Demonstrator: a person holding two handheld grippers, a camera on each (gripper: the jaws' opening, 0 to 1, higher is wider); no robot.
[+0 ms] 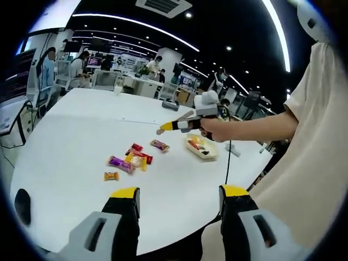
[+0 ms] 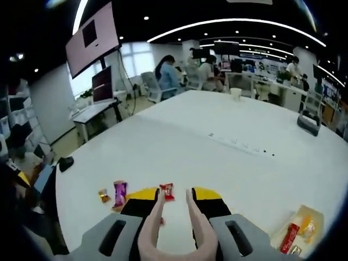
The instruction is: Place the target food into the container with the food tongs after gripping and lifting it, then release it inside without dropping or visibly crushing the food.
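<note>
Several wrapped snacks lie mid-table: a purple packet [image 1: 120, 163], a small orange one [image 1: 111, 175] and a red one [image 1: 142, 156]. A pale container [image 1: 202, 147] holding some snacks stands to their right. My left gripper [image 1: 179, 190] stands wide open above the near table edge, holding nothing. My right gripper [image 1: 175, 125], held by a hand, is shut on beige food tongs [image 1: 161, 130] above the table between the snacks and the container. In the right gripper view the tongs [image 2: 157, 215] stand apart with nothing between them in my right gripper [image 2: 175, 194]. Just ahead lie a red packet [image 2: 166, 190] and the purple packet [image 2: 119, 191]; the container [image 2: 310, 217] is at the lower right.
The white table [image 1: 81, 125] is large and round-edged. A black mouse-like item [image 2: 65, 162] sits near its edge, a cup [image 1: 118, 87] and a dark box [image 1: 170, 104] at the far side. A cable [image 1: 228, 160] trails by the container. A person's cream shirt [image 1: 310, 163] is at the right; people sit at desks behind.
</note>
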